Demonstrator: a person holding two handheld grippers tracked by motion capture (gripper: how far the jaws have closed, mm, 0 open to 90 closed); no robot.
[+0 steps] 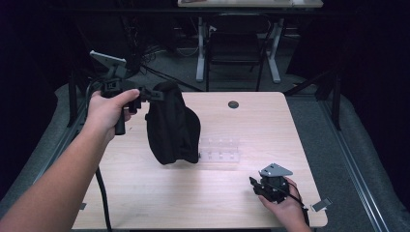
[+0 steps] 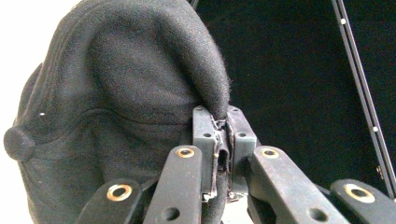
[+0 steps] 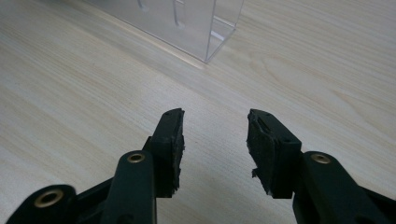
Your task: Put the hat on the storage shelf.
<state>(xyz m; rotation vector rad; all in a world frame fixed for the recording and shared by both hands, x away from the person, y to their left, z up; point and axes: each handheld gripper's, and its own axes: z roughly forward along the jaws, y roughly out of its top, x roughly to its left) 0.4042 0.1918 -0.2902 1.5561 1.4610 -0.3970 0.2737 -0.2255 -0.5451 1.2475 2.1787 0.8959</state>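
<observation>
- Left claw [image 2: 223, 140]: we see it clamped on the edge of a soft black felt cap [image 1: 171, 125], domed with a top button, hanging above the pale wood-grain worktop [image 1: 145, 193].
- Right claw [image 3: 215, 140]: jaws apart, holding nothing, near a clear plastic rack [image 1: 220, 150].

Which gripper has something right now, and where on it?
The left gripper pinches the black cap by a fold of its fabric edge; the right gripper is open, empty.

Dark room, grey floor [image 1: 319, 121], white-legged desk [image 1: 251, 4], black chair [image 1: 235, 48] behind
</observation>
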